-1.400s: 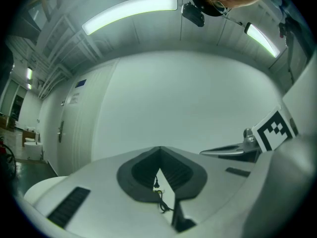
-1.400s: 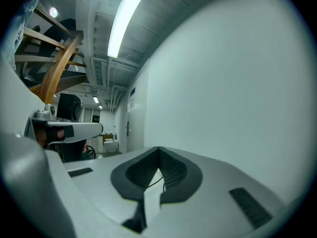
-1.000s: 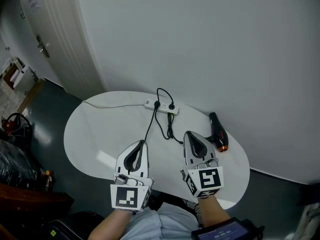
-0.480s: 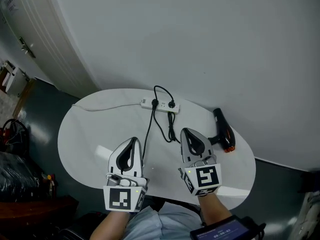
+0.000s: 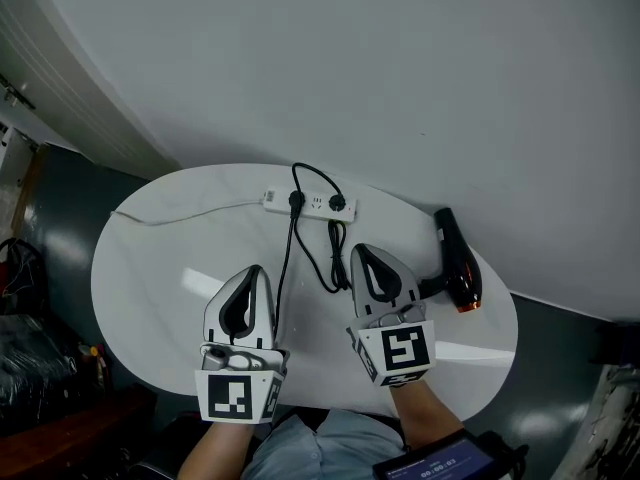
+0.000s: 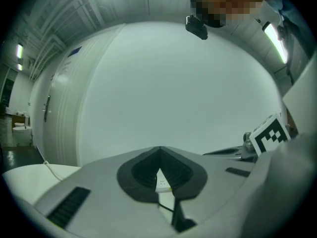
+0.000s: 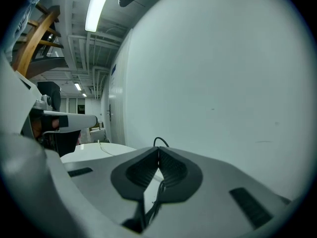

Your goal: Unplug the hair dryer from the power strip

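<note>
1. White power strip (image 5: 308, 204) lies far-centre on the table (image 5: 150, 268), two black plugs (image 5: 338, 205) in it; the hair dryer (image 5: 458, 268) lies right.
2. Approach step, I judge: left gripper (image 5: 254, 269) and right gripper (image 5: 358, 251) hover near, jaws closed, empty; next, open over the dryer's plug.
3. Only the head view shows the dryer.

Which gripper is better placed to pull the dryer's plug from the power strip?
Probably right. The right gripper is nearer the plug whose cable seems to run to the hair dryer; the left gripper is farther off.
</note>
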`<state>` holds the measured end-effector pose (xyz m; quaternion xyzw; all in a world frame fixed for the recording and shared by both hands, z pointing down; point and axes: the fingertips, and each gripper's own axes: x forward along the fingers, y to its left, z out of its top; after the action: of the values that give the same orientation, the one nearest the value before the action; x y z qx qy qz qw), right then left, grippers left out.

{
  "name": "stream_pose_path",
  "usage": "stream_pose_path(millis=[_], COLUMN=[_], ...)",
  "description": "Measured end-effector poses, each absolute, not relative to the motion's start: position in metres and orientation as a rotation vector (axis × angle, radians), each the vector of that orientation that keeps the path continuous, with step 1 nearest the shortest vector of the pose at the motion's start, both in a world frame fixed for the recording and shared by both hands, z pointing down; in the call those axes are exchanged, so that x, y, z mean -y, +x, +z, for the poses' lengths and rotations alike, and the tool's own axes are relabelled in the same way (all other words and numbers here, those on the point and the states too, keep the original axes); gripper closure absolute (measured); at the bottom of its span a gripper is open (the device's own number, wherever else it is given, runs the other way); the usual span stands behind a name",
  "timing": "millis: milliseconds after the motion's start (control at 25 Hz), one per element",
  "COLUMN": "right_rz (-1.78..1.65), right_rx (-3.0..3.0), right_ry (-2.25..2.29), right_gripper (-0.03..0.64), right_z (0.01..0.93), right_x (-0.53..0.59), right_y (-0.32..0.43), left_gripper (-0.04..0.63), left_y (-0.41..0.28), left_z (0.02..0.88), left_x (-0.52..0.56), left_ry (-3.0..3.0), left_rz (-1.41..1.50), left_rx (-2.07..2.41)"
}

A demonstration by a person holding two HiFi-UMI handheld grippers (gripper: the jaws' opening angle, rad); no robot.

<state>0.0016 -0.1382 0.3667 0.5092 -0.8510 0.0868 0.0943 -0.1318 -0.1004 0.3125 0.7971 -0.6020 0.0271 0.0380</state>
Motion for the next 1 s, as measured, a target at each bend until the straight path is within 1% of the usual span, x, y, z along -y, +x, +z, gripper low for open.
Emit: stream_pose_path(millis=[480, 1000], right_rz=[0.37, 0.399], right_rx=[2.419, 2.376], right_ry=[1.471, 1.428], right_gripper=[0.617, 0.615], right_z=[0.421, 0.443], right_x=[0.159, 0.176], right_y=[-0.006, -0.014], left_gripper=[0.598, 0.598], left_y=[-0.128, -0.136], left_z=[0.352, 0.369], left_x=[0.129, 0.141], left_ry=[2.386, 2.339], left_rz=[0.168, 0.197], left_rx=[1.723, 1.704])
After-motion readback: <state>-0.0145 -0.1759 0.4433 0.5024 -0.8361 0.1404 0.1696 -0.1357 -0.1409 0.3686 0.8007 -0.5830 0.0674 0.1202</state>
